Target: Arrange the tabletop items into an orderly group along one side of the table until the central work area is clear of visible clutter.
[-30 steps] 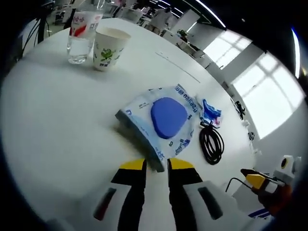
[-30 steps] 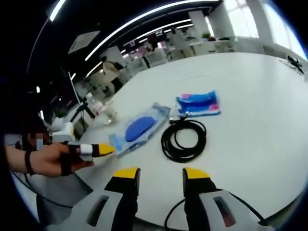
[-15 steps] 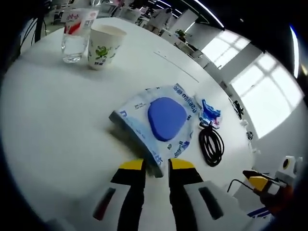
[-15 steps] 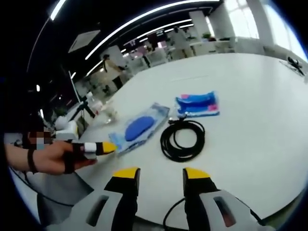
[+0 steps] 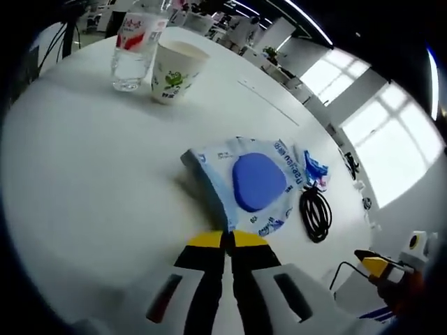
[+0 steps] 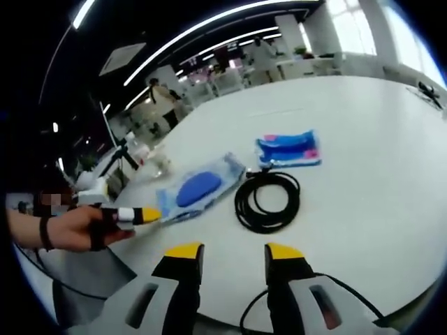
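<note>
The left gripper (image 5: 225,241) is clenched on the wipes pack (image 5: 246,183) by the desk (image 5: 84,174) edge; the right gripper (image 6: 227,252) is released, near the cable (image 6: 267,201).

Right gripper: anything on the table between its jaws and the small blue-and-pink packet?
Yes, in the right gripper view the coiled black cable lies between the right gripper and the packet.

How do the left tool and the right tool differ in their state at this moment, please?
The left tool is shut on the corner of the wet-wipes pack; the right tool is open and empty. The left tool touches the pack, whereas the right tool is short of the black cable coil. Both have yellow tips.
</note>
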The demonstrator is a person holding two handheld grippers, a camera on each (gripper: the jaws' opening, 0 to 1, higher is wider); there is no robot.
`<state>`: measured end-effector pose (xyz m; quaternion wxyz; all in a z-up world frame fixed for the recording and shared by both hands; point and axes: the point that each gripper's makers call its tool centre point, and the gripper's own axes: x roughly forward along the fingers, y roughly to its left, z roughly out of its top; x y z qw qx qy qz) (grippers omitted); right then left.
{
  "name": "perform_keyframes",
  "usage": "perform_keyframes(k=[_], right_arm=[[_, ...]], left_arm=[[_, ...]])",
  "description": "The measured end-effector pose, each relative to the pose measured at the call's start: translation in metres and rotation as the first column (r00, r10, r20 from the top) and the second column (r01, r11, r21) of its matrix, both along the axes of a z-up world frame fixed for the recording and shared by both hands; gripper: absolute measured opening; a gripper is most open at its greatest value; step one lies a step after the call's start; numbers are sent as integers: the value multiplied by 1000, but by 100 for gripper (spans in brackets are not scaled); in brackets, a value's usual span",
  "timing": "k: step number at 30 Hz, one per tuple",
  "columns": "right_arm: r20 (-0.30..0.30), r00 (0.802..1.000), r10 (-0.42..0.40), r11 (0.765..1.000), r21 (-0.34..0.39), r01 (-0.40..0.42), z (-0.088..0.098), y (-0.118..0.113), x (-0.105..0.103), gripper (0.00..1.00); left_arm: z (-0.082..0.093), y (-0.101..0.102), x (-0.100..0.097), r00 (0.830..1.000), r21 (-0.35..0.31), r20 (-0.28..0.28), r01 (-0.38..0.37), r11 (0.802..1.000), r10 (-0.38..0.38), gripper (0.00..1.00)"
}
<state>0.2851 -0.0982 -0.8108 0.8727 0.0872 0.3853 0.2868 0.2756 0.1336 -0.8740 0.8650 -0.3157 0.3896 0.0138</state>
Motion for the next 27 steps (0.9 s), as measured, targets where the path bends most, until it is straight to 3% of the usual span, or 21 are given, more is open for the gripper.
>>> perform_keyframes(k=[14, 23, 27], right_arm=[[-13, 998, 66, 998, 13, -65, -7, 34, -4, 33], [-24, 992, 124, 992, 12, -124, -9, 57, -9, 33], [-34, 987, 160, 987, 5, -160, -18, 67, -4, 33]], left_arm=[[-1, 35, -30, 997, 26, -19, -68, 997, 69, 0], [0, 49, -50, 998, 65, -28, -54, 996, 56, 0], [-2, 61, -62, 996, 71, -35, -74, 995, 77, 0]])
